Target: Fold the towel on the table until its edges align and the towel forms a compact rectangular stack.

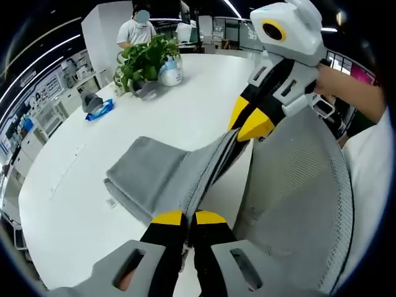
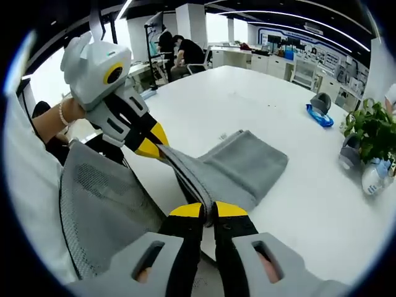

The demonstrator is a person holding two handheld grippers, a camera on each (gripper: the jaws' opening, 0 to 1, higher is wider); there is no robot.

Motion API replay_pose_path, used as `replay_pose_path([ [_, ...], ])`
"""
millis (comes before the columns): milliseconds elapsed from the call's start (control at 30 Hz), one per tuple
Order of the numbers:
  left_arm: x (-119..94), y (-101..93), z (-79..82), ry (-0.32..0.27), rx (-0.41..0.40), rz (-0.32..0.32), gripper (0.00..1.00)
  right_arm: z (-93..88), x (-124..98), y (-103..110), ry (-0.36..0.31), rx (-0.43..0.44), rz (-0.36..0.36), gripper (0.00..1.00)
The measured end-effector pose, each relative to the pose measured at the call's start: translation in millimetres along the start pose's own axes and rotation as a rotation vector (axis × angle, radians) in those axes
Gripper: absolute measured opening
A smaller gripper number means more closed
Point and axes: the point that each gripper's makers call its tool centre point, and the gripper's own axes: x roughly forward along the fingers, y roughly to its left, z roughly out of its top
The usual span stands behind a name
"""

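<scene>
A grey towel (image 1: 154, 170) lies partly folded on the white table (image 1: 68, 204), its near edge lifted off the surface. My left gripper (image 1: 189, 218) is shut on that edge at the bottom of the left gripper view. The right gripper (image 1: 247, 127) comes in from the upper right there, shut on the same edge further along. In the right gripper view the towel (image 2: 244, 164) stretches away from my right gripper (image 2: 208, 210), which pinches its edge. The left gripper (image 2: 151, 145) holds the towel at the upper left, a hand behind it.
A grey mesh chair back (image 1: 303, 185) stands close beside the table edge, under both grippers. A potted plant (image 1: 142, 59), a white bottle (image 1: 171, 71), a blue packet (image 1: 99, 111) and a dark grey object (image 1: 91, 101) sit at the table's far side. People are at desks beyond.
</scene>
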Motion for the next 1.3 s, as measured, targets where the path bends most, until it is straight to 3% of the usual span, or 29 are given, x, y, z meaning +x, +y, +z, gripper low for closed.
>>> replay_pose_path([
  [300,-12,3.7,9.4,-0.011,0.005,0.003,0.04,8.7,-9,2,-0.006,-0.03,0.002,0.04],
  [500,-10,21.1,23.6,-0.035,0.008,0.004,0.04,26.7,-8,-17,-0.025,-0.042,-0.026,0.04],
  [800,11,69.6,53.3,-0.049,0.049,0.045,0.04,52.9,10,-61,-0.017,-0.076,-0.082,0.04],
  [933,28,84.7,65.7,-0.042,0.058,0.057,0.04,55.7,20,-86,0.01,-0.087,-0.127,0.04],
  [1300,78,122.8,67.2,-0.008,0.026,0.054,0.05,58.3,60,-140,0.027,-0.051,-0.166,0.04],
])
